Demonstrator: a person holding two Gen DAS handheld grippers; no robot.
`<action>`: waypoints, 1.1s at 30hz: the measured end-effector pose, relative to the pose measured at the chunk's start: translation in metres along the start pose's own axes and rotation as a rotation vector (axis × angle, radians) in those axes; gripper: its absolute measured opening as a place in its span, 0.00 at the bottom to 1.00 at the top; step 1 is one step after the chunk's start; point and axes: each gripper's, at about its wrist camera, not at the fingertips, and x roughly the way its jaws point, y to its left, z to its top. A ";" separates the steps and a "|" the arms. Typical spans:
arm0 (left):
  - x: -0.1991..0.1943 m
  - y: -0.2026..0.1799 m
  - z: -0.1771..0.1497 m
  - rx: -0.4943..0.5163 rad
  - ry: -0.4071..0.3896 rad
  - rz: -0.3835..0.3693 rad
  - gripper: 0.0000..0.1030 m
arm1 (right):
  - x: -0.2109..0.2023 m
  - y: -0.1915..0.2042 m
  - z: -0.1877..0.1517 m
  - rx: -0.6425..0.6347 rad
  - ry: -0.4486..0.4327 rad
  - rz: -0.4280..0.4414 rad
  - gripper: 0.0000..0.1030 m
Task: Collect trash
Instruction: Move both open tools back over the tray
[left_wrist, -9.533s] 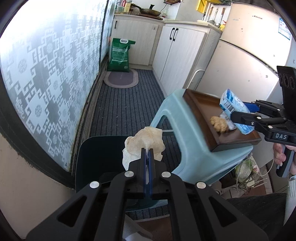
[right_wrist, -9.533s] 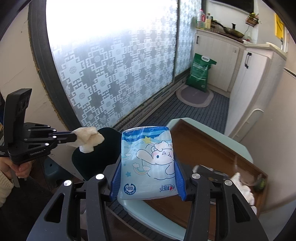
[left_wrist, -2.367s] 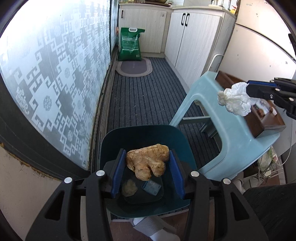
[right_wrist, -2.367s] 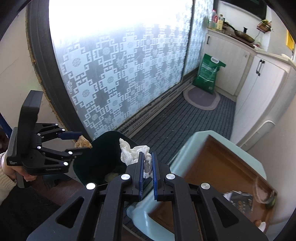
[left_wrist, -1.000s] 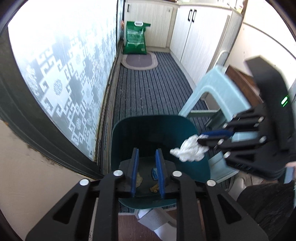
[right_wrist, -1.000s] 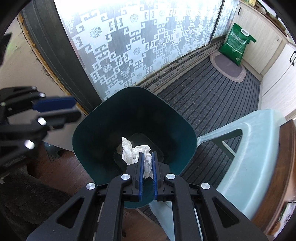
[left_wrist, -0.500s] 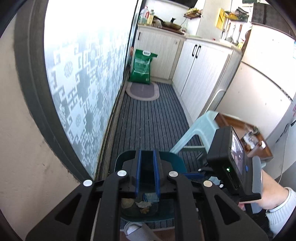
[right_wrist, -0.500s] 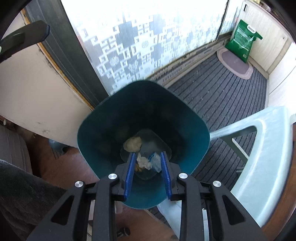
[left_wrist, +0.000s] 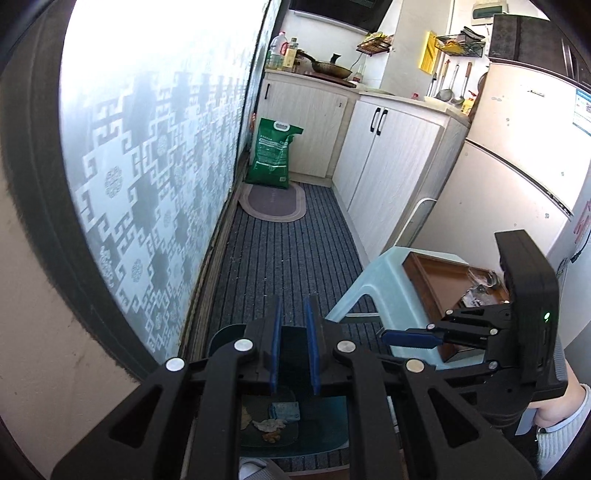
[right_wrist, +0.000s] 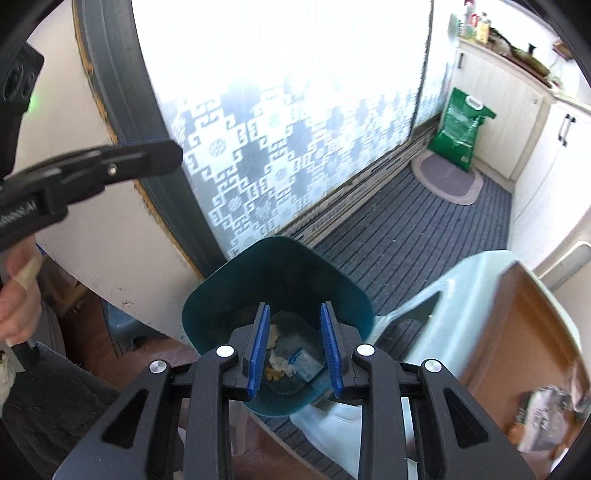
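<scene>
Left gripper (left_wrist: 294, 341): my jaws apart a little, nothing between them.
Right gripper (right_wrist: 294, 347): jaws just opened, nothing held.
Dark teal plastic bin (right_wrist: 236, 291): lower centre, trash inside.
Crinkled wrappers on brown wooden tray (right_wrist: 528, 332): lower right; I judge them light, soft; I would pinch an edge.

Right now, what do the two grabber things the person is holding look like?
Each hand-held gripper is black plastic, built from angular link arms joined by round silver rivets, with two flat blue pads as fingers. The left hand-held gripper and the right hand-held gripper look alike. A boxy black housing behind the right one shows a small green light. A light grey knitted sleeve covers the person's right wrist.
</scene>
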 end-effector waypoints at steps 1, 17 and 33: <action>0.001 -0.005 0.001 0.006 0.000 -0.005 0.15 | -0.006 -0.006 -0.002 0.009 -0.012 -0.007 0.25; 0.043 -0.108 0.011 0.188 0.030 -0.128 0.35 | -0.098 -0.128 -0.066 0.211 -0.117 -0.163 0.23; 0.096 -0.204 -0.001 0.464 0.117 -0.320 0.47 | -0.149 -0.199 -0.148 0.335 -0.115 -0.232 0.23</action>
